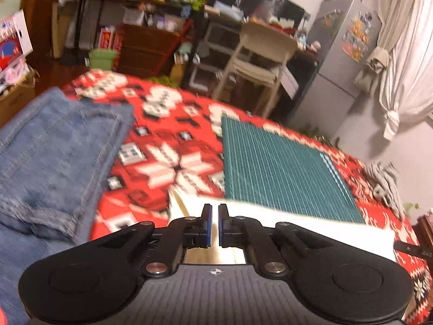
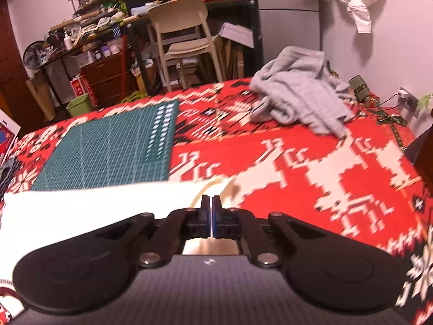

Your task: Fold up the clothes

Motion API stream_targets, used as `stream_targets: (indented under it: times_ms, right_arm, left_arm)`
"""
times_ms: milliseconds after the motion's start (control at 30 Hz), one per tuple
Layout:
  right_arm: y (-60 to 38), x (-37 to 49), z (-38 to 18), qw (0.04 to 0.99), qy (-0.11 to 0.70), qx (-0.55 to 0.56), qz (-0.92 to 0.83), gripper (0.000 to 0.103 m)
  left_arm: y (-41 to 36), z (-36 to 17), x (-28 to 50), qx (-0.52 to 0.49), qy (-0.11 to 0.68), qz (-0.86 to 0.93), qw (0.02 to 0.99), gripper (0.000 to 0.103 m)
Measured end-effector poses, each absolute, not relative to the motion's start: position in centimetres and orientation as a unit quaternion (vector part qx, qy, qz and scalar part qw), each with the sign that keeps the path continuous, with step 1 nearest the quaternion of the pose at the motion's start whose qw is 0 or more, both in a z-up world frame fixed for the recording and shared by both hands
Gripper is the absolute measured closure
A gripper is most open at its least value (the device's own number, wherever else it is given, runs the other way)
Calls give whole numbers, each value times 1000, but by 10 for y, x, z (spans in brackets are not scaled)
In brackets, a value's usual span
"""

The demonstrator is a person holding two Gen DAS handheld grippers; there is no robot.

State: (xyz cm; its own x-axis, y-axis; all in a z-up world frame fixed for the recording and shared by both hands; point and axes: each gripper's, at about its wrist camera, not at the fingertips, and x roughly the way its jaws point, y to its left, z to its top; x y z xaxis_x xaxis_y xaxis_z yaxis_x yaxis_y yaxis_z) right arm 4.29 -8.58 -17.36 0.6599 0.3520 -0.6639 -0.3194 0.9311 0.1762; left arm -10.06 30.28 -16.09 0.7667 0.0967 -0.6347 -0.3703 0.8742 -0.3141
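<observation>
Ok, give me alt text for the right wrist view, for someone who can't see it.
The right gripper, nearly shut, seems to pinch a white garment on a red patterned blanket. Behind lie a green cutting mat and a crumpled grey sweater.

Three garments on the red patterned blanket: one pair of blue jeans at its left edge, one white garment at the near edge, one crumpled grey sweater toward the far right corner. One green cutting mat mid-blanket. Beyond the far edge, one cream chair.
</observation>
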Motion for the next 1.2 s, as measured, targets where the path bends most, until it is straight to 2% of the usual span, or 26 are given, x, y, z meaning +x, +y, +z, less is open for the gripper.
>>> stream_targets:
  times_ms: [167, 333, 500, 667, 933, 1000, 1200]
  right_arm:
    - [-85, 38, -184, 910, 379, 3, 167, 102]
    - [-93, 33, -178, 918, 361, 14, 165, 101]
    - [-77, 38, -170, 917, 348, 16, 194, 101]
    - [-55, 47, -178, 911, 354, 4, 210, 100]
    - [-56, 53, -185, 916, 353, -20, 191, 103]
    - [-60, 53, -181, 917, 352, -13, 186, 99]
    - [-45, 40, -167, 911, 342, -6, 230, 98]
  left_arm:
    - [304, -172, -109, -206, 341, 160, 903, 99]
    - [306, -162, -118, -213, 317, 161, 910, 99]
    - [293, -155, -101, -203, 302, 118, 924, 99]
    - [280, -165, -79, -181, 333, 102, 920, 99]
    - [280, -166, -81, -169, 332, 102, 922, 99]
    - [279, -162, -83, -174, 326, 100, 924, 99]
    - [269, -159, -81, -181, 322, 81, 926, 99]
